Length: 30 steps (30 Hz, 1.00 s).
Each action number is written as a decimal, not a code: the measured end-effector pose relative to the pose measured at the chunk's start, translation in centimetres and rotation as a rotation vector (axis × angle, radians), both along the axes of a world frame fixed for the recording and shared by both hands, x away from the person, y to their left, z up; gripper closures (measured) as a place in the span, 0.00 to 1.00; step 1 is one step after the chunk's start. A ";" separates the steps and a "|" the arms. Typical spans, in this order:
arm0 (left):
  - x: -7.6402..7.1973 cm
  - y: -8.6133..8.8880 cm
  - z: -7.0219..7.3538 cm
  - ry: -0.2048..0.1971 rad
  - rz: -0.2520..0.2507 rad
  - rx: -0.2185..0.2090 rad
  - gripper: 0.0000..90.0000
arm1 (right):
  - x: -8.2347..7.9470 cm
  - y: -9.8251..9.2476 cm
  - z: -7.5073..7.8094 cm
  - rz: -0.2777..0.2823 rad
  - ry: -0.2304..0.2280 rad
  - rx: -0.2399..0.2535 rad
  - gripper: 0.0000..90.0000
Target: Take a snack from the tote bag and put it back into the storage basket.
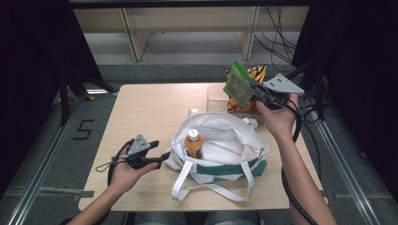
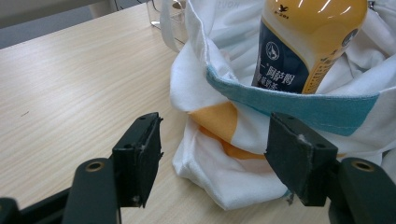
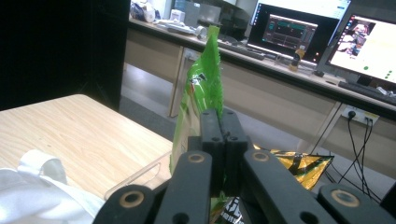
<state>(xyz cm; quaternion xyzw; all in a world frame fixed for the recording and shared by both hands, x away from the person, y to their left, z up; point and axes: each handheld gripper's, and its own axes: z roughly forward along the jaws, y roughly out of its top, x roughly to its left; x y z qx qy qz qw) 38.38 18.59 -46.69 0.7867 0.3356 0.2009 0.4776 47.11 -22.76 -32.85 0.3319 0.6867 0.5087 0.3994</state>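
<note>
Overhead, my right gripper (image 1: 251, 89) is raised above the far-right part of the wooden table (image 1: 145, 112), jaws clenched on a green snack packet (image 1: 238, 86). Packet hangs in the air, tilted, just above a clear plastic tray (image 1: 216, 99) at the table's far edge; an orange-and-black snack bag (image 1: 256, 73) lies in/behind that tray. Right gripper view: both black jaws meet w/ no gap, pinching the packet (image 3: 201, 95) near its lower edge, packet standing edge-on & upright above them; the orange-black bag (image 3: 299, 163) sits just beyond the jaws, tray rim (image 3: 140, 175) below left.

My left gripper (image 1: 165, 157) rests low at the table's near-left, pointing at the left side of a white tote bag (image 1: 220, 150) w/ teal and orange patches. Left gripper view: jaws released, standing wide apart, w/ the bag's bunched lower corner (image 2: 219, 163) between them; pads don't press on the cloth, as far as I can tell. Tote sits mid-table, mouth open, straps (image 1: 187, 190) trailing toward the near edge. Inside it a tea bottle (image 1: 194, 144) stands upright, orange cap, amber drink, dark-blue label (image 2: 285, 70), leaning against the teal-trimmed rim. Grippers are well apart, tote between them.
</note>
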 end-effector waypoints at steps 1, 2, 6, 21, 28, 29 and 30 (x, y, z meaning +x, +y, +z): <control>0.0 0.0 0.0 0.000 0.000 -0.001 0.39 | 0.1 0.0 -0.1 -0.003 -0.002 -0.002 1.00; 0.0 0.0 0.0 0.000 0.000 0.000 0.39 | 0.2 0.0 -0.2 0.003 0.007 -0.002 1.00; 0.0 0.0 0.0 0.001 0.000 -0.001 0.39 | 0.7 0.1 -0.6 -0.003 0.013 -0.003 1.00; 0.1 0.1 0.0 -0.001 0.000 0.004 0.39 | 2.0 0.2 -1.9 -0.010 0.043 -0.004 1.00; 0.1 0.1 0.0 -0.002 -0.004 0.004 0.39 | 2.6 0.3 -2.4 -0.022 0.056 -0.020 1.00; 0.1 0.1 0.0 -0.002 -0.004 0.004 0.39 | 2.6 0.3 -2.4 -0.022 0.056 -0.020 1.00; 0.0 0.0 0.0 0.001 0.000 0.002 0.39 | 2.7 0.3 -2.5 -0.024 0.057 -0.022 1.00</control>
